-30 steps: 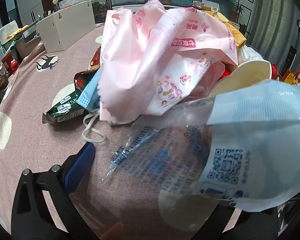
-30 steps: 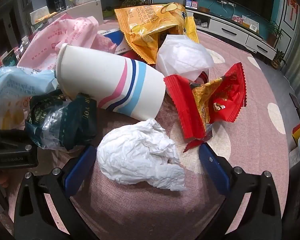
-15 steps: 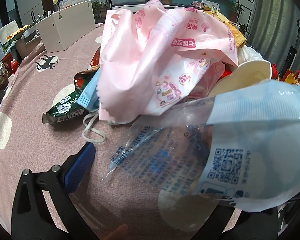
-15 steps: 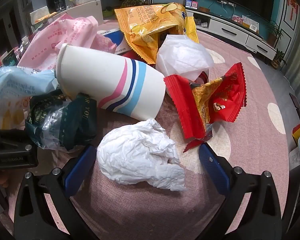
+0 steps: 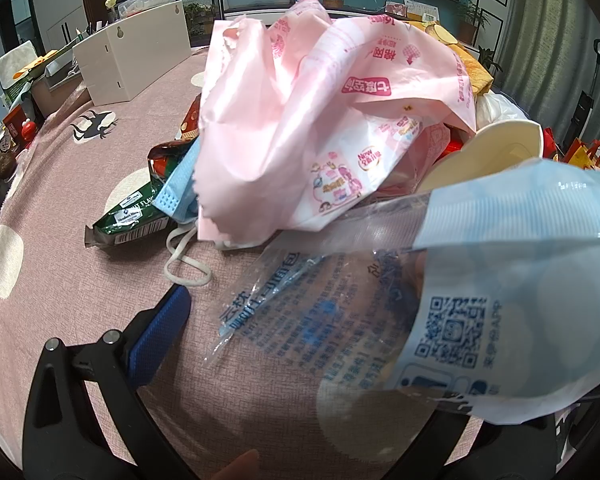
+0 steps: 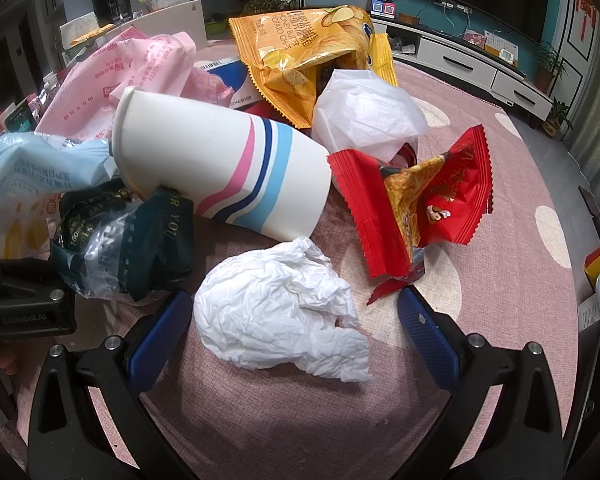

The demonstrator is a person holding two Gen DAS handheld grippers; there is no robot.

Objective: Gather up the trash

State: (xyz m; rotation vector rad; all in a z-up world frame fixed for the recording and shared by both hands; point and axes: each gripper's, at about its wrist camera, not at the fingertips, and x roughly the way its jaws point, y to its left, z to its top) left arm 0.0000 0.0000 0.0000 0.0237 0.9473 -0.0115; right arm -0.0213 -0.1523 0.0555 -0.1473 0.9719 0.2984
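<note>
The trash lies heaped on a desk point(image 6: 520, 300) under a pink dotted cloth, none of it gathered yet, so this looks like the start of a pick. The right hand-held gripper point(image 6: 296, 332) is spread wide, its blue pads either side of a crumpled tissue point(image 6: 276, 320) that sits on the cloth between them; neither pad seems to touch it. Just beyond lie a striped cup point(image 6: 224, 168) on its side, a red wrapper point(image 6: 424, 204), a dark green bag point(image 6: 124, 244), a white bag point(image 6: 368, 116) and a yellow chip bag point(image 6: 304, 52).

In the left view, a clear blue-printed bag point(image 5: 440, 312) fills the space before the left hand-held gripper point(image 5: 300, 344). Only its left pad shows; the right finger is hidden behind the bag, so I cannot tell whether it grips the bag or how far it is spread. A pink bag point(image 5: 320, 120), a mask point(image 5: 180, 192) and a green packet point(image 5: 128, 220) lie further off.

The tissue seems the piece in hand. The next move probably calls for closing the right pads on it gently, low enough to catch its bulk and not a loose flap, then lifting clear of the cup
</note>
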